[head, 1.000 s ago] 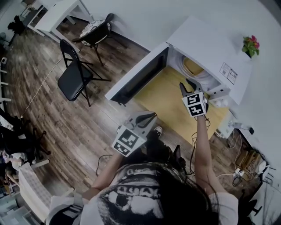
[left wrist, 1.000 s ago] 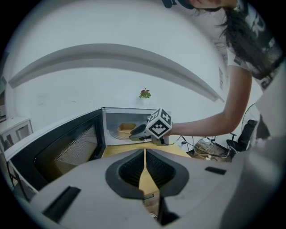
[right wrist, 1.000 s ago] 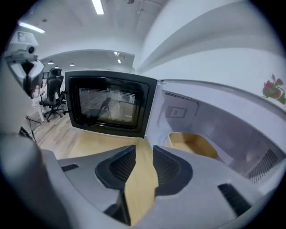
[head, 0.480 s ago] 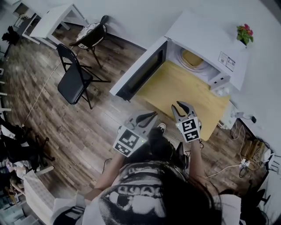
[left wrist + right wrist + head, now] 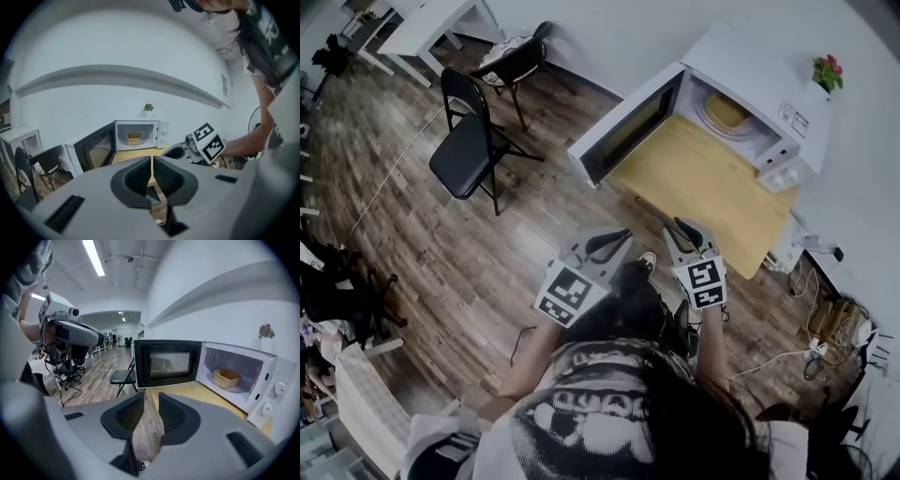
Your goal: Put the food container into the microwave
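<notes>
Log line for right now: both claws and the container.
food container: inside microwave | door: open | left claw: shut, empty | right claw: open, empty, jaws just narrowed

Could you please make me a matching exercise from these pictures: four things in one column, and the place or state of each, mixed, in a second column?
1. food container
2. microwave door
3. potted plant
4. black chair

A. on the wooden floor
B. on top of the microwave
C. swung open
D. inside the microwave

Pairs: 1-D, 2-C, 3-B, 4-A
</notes>
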`<action>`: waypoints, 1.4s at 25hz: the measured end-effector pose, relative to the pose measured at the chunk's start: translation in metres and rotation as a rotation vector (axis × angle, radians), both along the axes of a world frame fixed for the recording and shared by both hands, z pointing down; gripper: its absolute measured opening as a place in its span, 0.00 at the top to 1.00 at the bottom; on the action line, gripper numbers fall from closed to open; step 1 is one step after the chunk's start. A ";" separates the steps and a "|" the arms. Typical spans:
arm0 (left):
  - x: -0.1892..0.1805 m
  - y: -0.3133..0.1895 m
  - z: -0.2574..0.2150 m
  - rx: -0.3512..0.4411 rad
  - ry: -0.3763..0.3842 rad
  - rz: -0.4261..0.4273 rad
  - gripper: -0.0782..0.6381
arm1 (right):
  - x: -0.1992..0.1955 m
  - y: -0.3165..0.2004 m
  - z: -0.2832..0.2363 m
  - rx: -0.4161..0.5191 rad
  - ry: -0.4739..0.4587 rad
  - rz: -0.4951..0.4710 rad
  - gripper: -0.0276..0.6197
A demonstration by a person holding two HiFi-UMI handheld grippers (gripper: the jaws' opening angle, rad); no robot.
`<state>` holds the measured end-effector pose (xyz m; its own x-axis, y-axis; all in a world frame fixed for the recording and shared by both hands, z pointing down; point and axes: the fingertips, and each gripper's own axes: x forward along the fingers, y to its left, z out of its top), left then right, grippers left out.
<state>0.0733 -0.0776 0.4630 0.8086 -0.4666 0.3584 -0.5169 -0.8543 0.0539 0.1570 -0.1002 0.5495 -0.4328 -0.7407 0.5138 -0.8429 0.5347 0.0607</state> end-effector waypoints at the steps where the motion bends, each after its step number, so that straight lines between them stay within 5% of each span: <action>1: -0.005 0.007 -0.001 0.003 0.004 0.001 0.87 | -0.006 0.007 -0.004 0.008 -0.004 -0.003 0.80; 15: -0.072 0.077 0.003 0.029 0.012 -0.013 0.87 | -0.076 0.102 -0.048 0.112 -0.044 0.000 0.86; 35: -0.094 0.113 -0.001 0.067 0.032 -0.006 0.87 | -0.107 0.141 -0.065 0.128 -0.102 -0.040 0.95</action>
